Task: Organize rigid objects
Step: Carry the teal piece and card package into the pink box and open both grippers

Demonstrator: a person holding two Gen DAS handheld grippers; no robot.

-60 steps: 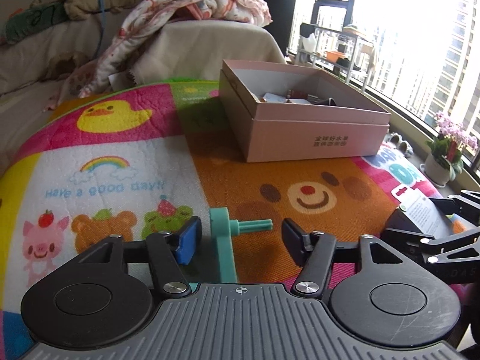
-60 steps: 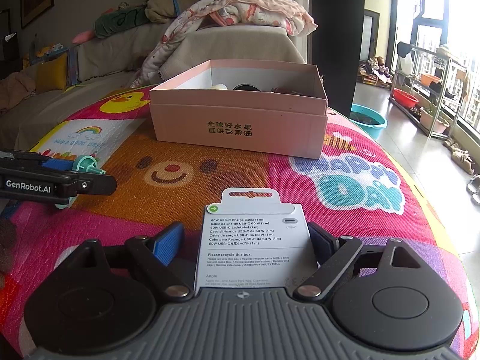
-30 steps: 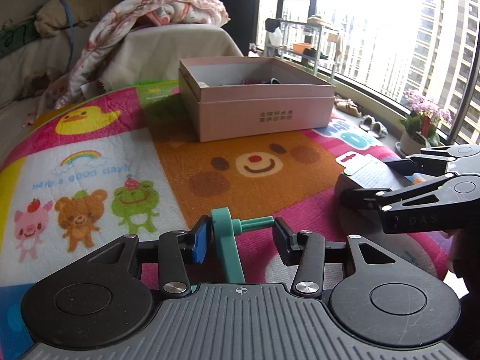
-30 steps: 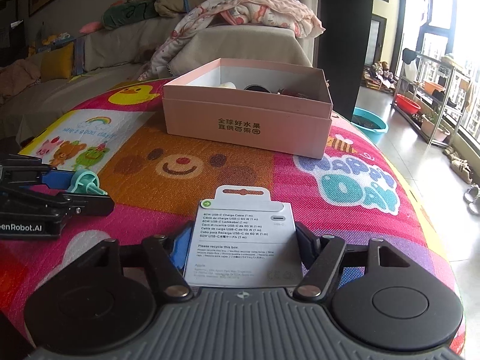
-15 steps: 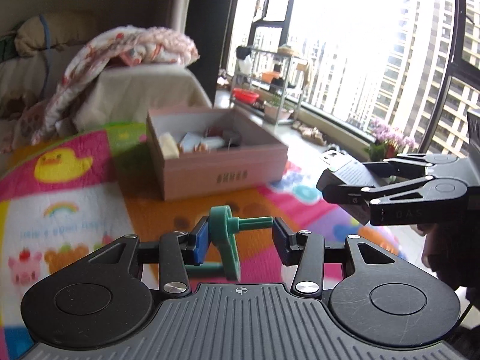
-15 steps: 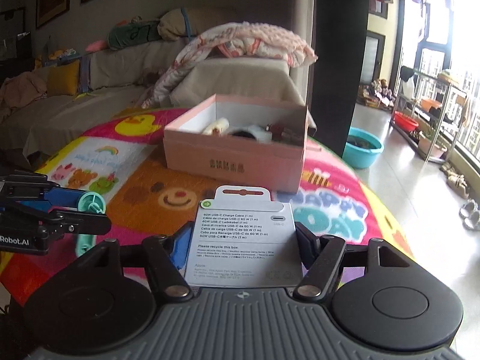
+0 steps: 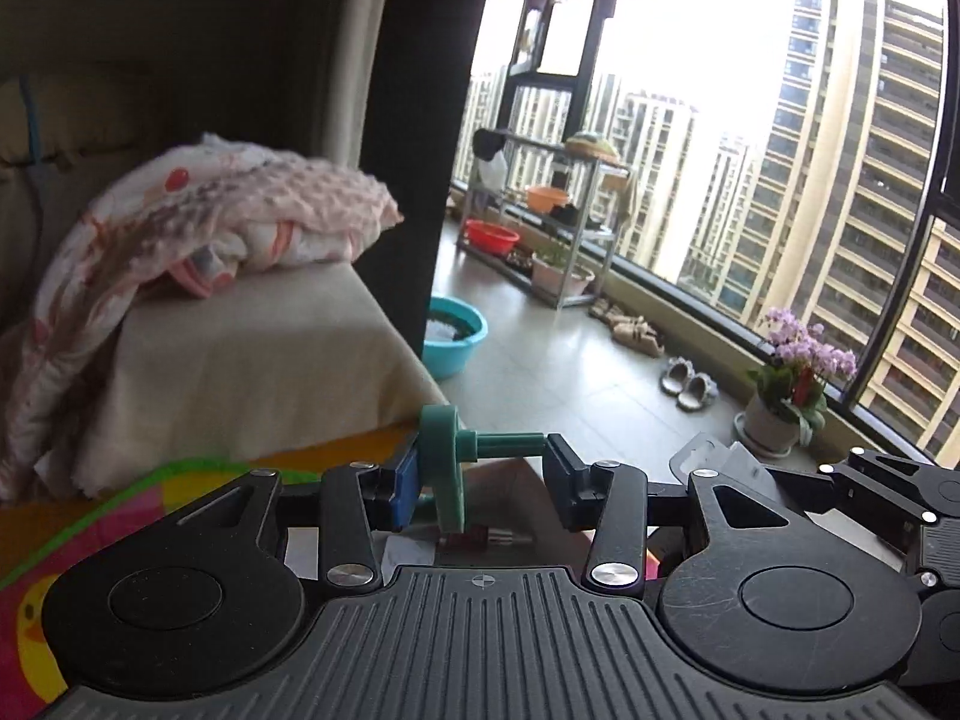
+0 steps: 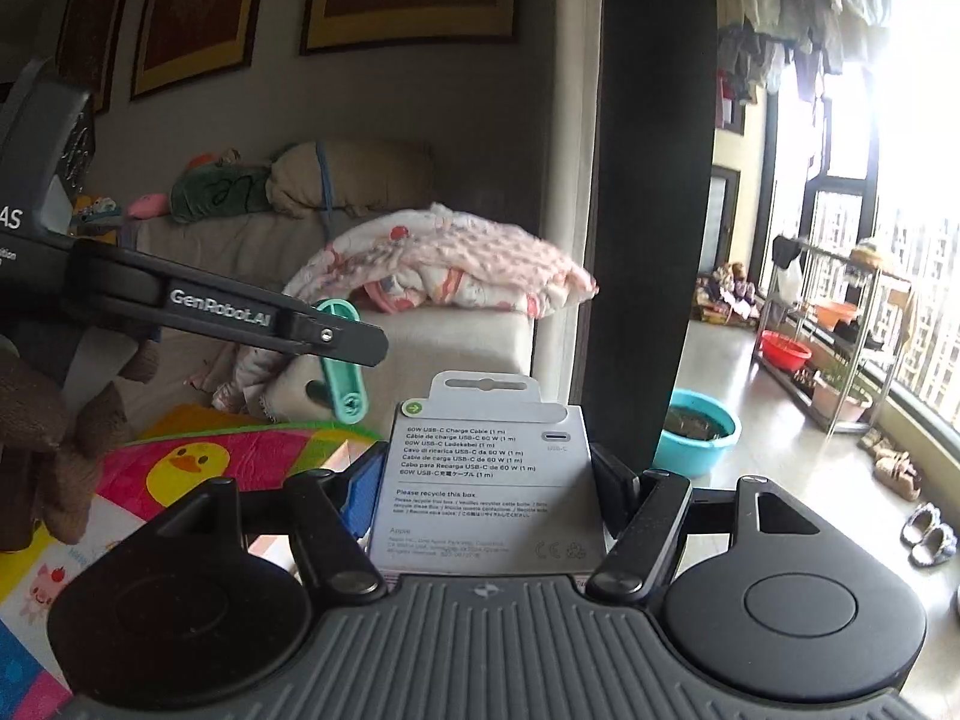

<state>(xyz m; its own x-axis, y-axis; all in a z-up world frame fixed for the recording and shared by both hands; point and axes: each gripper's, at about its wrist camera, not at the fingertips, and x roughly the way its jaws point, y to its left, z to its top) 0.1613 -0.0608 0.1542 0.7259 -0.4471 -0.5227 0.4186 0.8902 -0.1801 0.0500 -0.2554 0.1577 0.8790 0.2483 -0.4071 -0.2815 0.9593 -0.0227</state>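
Both grippers now ride higher than a second ago, over the box (image 7: 510, 480) at lower centre: right gripper (image 8: 486, 480) clamps the cable pack (image 8: 486, 480); left gripper (image 7: 480, 474) grips the green peg (image 7: 444, 468), ready for dropping.

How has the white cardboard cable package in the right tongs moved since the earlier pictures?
Yes. The white cardboard cable package, clamped in the right tongs, went up: earlier it was low over the colourful cartoon mat; now it overlaps the beige sofa behind.
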